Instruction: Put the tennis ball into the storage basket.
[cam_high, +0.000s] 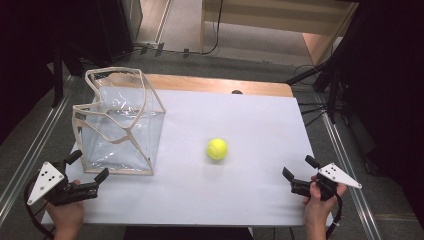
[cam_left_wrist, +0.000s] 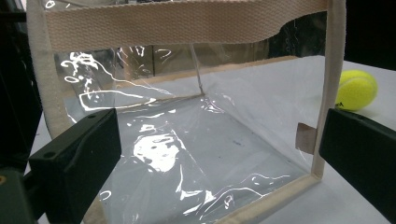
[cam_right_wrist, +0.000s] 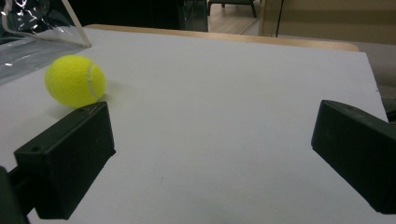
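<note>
Left gripper (cam_high: 89, 166), jaws spread, faces clear bag (cam_high: 120, 125); right gripper (cam_high: 299, 167), jaws spread, empty; tennis ball (cam_high: 217, 149) between.

A white tabletop (cam_high: 240, 200) with a wooden far edge (cam_high: 220, 84) is seen on a grey floor (cam_high: 30, 145). Black cables (cam_high: 312, 107) are laid beside its right far corner. Light wooden furniture (cam_high: 280, 20) is placed behind.
</note>
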